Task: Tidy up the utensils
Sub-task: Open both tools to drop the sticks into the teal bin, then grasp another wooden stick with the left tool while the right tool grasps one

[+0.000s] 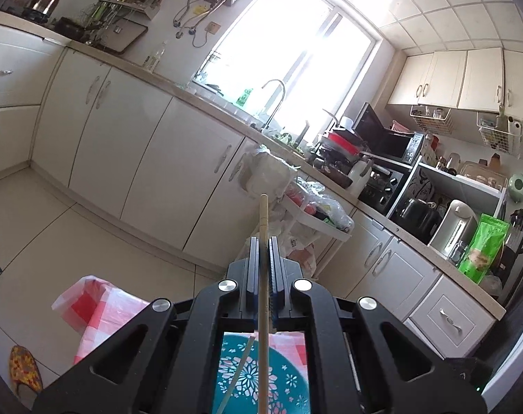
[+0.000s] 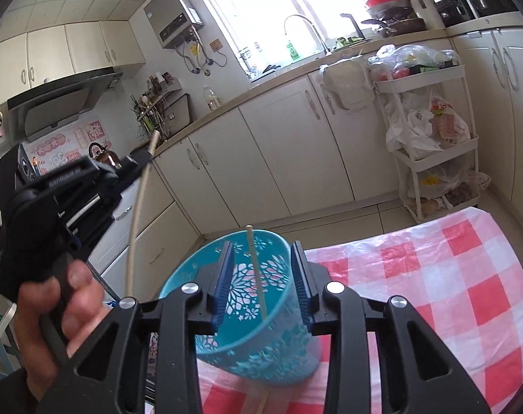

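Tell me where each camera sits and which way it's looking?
Left wrist: on the left gripper, looking across the kitchen toward the window; its fingers pinch a chopstick.
Right wrist: on the right gripper, open above the teal cup, facing the cabinets; the left hand shows.
Both show: chopstick, teal cup, checked cloth.

Both grippers, left (image 1: 263,258) and right (image 2: 262,286), look like matt black plastic with ribbed blue pads (image 2: 225,283) and shiny metal bolts (image 2: 189,288). The held chopstick (image 1: 263,241) is pale, matt wood. The teal cup (image 2: 258,310) is smooth perforated plastic; the checked tablecloth (image 2: 434,276) is glossy, crinkled plastic film
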A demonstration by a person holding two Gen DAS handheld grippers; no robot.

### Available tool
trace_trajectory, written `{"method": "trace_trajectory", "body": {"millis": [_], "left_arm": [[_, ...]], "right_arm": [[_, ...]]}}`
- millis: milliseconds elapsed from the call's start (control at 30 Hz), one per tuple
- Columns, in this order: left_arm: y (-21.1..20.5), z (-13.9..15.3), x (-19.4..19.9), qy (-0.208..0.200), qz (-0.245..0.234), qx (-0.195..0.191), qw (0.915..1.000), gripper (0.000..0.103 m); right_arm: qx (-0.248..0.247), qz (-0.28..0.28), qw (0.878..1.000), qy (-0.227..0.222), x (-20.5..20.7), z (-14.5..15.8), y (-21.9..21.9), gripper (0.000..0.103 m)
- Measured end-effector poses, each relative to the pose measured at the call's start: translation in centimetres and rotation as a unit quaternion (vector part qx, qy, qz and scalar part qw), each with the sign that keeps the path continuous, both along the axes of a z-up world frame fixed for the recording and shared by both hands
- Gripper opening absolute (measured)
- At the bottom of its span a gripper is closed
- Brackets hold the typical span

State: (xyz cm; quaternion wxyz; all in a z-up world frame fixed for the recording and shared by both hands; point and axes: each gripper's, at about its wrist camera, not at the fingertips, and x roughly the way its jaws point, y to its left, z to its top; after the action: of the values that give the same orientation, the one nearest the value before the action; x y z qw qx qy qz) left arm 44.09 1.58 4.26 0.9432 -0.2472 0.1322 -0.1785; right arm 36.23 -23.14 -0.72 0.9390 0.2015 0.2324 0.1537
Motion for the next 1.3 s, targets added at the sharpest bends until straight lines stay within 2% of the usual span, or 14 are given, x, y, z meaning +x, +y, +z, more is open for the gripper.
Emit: {"method": "trace_trajectory", "body": {"millis": [100,233,500,667,733,767,800,867,900,933,1033,1100,1167,1300], "left_arm": [[-0.4,1.2,0.3,-0.02,0.026,0.003,0.9995,0.005],[-0.9,1.4,1.8,-0.01,0.048,0.007,0.9988,0.005],[-1.6,-0.5,2.5,0.027,0.034,0.023,0.9988,0.005],[-0.7,-1.8,0.2,0.048,0.023,0.034,0.998,0.005],[0.3,-2.5,-1.9,0.06,0.025,0.045,0.9969,0.01],[0.7,-3.0,-3.1,0.066,0.028,0.056,0.9958,0.019],[1.1,-3.6,-4.7,0.076,0.035,0.076,0.9936,0.035],[1.6,-5.3,-7.5,0.101,0.049,0.117,0.9867,0.054],[1.7,-6.7,-9.0,0.118,0.05,0.135,0.9826,0.058],[1.7,-8.1,-9.9,0.141,0.042,0.15,0.9776,0.058],[0.1,-13.4,-11.0,0.233,-0.011,0.201,0.9514,0.058],[-1.2,-15.9,-11.2,0.264,-0.027,0.234,0.9353,0.058],[-1.7,-16.8,-11.4,0.272,-0.026,0.247,0.9297,0.058],[-1.0,-16.4,-12.0,0.278,-0.015,0.227,0.9333,0.058]], "right_arm": [[0.0,-0.008,1.0,0.002,-0.7,0.0,-1.3,0.035],[0.001,-0.016,1.0,0.009,-1.2,-0.5,-2.7,0.035],[0.014,-0.025,0.999,0.03,-2.5,-2.5,-4.4,0.035],[0.013,-0.024,0.998,0.053,-4.0,-3.4,-5.1,0.036],[0.006,-0.017,0.998,0.066,-5.0,-3.7,-5.2,0.038],[-0.001,-0.014,0.997,0.077,-5.6,-4.0,-5.2,0.038],[-0.005,-0.01,0.996,0.09,-6.3,-4.4,-5.1,0.038],[-0.009,0.001,0.993,0.116,-7.7,-5.4,-4.9,0.038],[-0.011,0.005,0.992,0.129,-8.4,-5.9,-4.8,0.038],[-0.012,0.013,0.989,0.144,-9.3,-6.6,-4.5,0.038],[-0.02,0.039,0.983,0.179,-11.1,-8.3,-3.0,0.038],[-0.017,0.058,0.978,0.199,-11.5,-9.3,-1.6,0.038],[-0.01,0.074,0.975,0.209,-11.4,-9.7,-0.4,0.038],[-0.003,0.079,0.967,0.241,-9.8,-11.2,1.7,0.038]]}}
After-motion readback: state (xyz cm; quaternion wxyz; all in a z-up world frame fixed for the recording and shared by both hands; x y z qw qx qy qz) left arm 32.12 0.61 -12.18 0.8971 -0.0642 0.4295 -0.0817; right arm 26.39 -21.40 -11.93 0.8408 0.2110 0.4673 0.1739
